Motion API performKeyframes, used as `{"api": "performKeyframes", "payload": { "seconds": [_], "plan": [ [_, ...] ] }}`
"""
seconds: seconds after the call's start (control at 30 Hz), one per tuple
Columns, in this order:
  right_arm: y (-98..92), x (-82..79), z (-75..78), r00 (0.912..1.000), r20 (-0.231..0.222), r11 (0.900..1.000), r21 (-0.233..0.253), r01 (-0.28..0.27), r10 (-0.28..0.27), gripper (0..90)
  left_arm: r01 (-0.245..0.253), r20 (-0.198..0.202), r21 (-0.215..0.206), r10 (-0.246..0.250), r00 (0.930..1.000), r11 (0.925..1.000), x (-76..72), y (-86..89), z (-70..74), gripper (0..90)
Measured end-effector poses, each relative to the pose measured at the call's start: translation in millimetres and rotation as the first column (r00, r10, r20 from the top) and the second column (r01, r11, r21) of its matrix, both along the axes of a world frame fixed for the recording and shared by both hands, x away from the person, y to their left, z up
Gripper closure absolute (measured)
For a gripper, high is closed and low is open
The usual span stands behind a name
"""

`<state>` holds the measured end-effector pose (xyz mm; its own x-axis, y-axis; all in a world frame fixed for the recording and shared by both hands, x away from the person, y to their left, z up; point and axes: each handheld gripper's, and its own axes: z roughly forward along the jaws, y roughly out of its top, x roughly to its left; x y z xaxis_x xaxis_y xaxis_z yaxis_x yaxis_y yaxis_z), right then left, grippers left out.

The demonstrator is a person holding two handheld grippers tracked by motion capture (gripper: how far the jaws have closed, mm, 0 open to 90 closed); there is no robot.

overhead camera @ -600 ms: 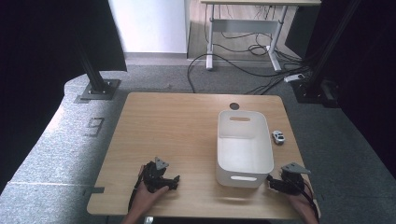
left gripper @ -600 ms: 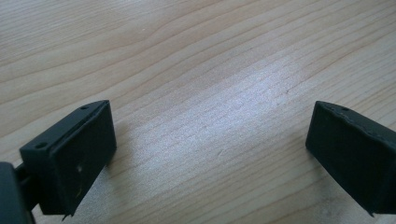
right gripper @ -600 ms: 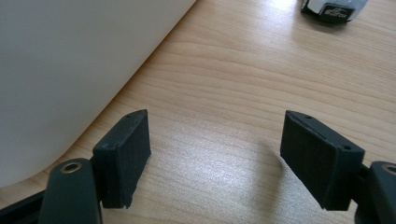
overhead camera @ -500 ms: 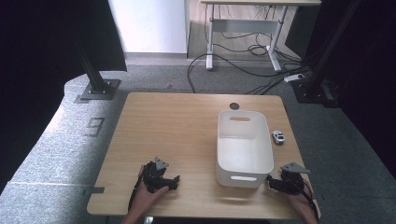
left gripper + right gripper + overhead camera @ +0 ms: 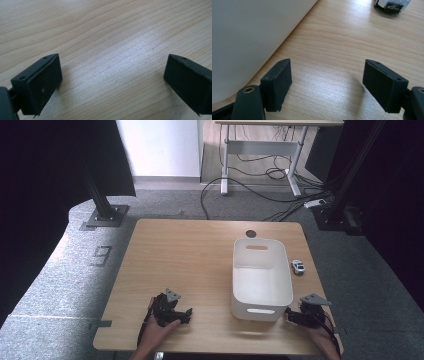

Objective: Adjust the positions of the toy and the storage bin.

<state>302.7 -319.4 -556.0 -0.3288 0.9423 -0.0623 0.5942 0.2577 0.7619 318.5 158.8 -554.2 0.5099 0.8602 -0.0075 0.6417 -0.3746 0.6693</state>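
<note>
Left gripper [image 5: 189,314] low over bare wooden table [image 5: 190,255] near front edge, jaws spread wide, nothing between. Right gripper [image 5: 289,316] by near right corner of white plastic bin [image 5: 261,290], jaws likewise apart, empty. Farther back, small toy car [image 5: 298,267] just right of bin.

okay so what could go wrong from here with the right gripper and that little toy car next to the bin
The toy car sits close to the table's right edge, so a clumsy approach by the open right gripper might nudge it off. The white bin stands just beside that gripper and could get bumped and shifted.
</note>
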Motion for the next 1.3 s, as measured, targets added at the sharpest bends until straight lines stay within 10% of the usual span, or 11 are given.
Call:
{"api": "performKeyframes", "payload": {
  "seconds": [0.7,1.3],
  "plan": [
    [-6.0,-6.6,46.4,0.9938,0.110,0.987,0.162,0.000,-0.018,23.3,0.000,0.000,-0.001,0.000,1.0000,1.0000,-0.4,0.1,0.0,1.8],
    [1.6,-23.3,104.5,0.9638,0.262,0.972,0.236,-0.014,-0.049,26.5,0.000,0.000,-0.001,0.000,1.0000,1.0000,-0.4,0.1,0.0,1.8]
  ]
}}
